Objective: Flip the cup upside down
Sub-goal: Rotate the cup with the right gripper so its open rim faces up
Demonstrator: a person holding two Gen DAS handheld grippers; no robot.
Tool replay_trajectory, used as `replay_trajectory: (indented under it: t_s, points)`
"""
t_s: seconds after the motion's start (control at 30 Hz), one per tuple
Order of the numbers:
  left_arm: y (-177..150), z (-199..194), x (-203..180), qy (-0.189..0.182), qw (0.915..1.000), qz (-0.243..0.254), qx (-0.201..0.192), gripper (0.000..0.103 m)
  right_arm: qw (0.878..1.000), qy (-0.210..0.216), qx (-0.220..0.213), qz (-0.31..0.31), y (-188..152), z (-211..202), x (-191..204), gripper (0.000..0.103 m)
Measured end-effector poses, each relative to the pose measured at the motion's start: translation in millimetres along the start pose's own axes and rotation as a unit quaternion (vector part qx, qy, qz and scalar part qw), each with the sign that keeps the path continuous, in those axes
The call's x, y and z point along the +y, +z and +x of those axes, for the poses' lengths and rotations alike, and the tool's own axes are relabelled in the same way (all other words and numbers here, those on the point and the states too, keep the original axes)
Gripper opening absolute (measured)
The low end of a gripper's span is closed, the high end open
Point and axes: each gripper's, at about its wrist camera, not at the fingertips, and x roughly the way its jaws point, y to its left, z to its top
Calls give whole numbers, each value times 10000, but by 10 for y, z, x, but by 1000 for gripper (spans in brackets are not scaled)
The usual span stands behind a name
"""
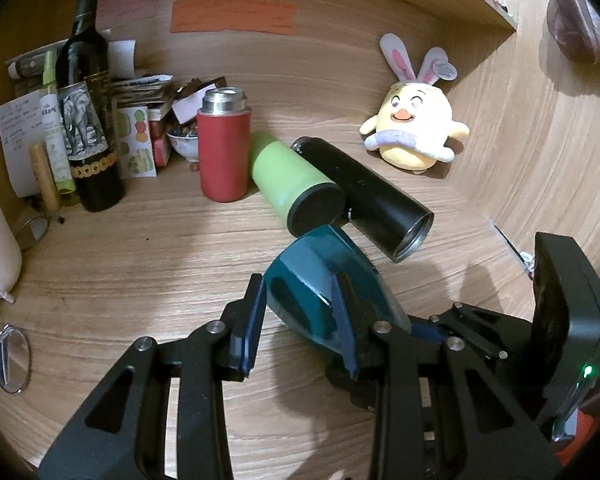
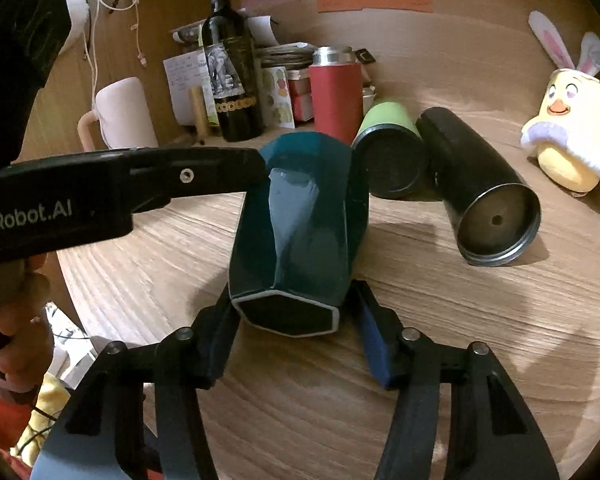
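A teal faceted cup (image 2: 300, 232) lies tilted on its side over the wooden table, its hexagonal end facing the right wrist camera. My left gripper (image 1: 300, 304) is shut on the cup (image 1: 320, 284), one finger on each side wall; its body shows at the left of the right wrist view (image 2: 120, 188). My right gripper (image 2: 288, 332) is open around the cup's near end, its blue pads (image 2: 374, 340) close beside the cup; I cannot tell whether they touch it.
A green tumbler (image 1: 296, 184) and a black tumbler (image 1: 376, 200) lie on their sides just behind the cup. A red flask (image 1: 222, 152) stands upright, with a wine bottle (image 1: 88, 116) and clutter at the left. A plush chick (image 1: 416, 128) sits at the right.
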Motion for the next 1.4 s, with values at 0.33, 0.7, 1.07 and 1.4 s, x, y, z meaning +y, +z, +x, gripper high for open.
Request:
replay_trajectory:
  t_s: [0.33,0.7,1.07,1.4]
  points:
    - [79,-103,-144,-144,9995,148,-226,33,9988,-204,-295,-319,33,-284,21,51]
    - [166,-159,-119,-123,9987,231,-446,33,9978,-180,-518,-369,156,-399,51,50]
    - [226,-51,87,-65,9989,12,-465,30,9973,-207,-593,-383,309,-259,41,49]
    - [209,32,194,-108,9992,-145,-365,24,9975,-202,-526,-419,353,-194,38,46]
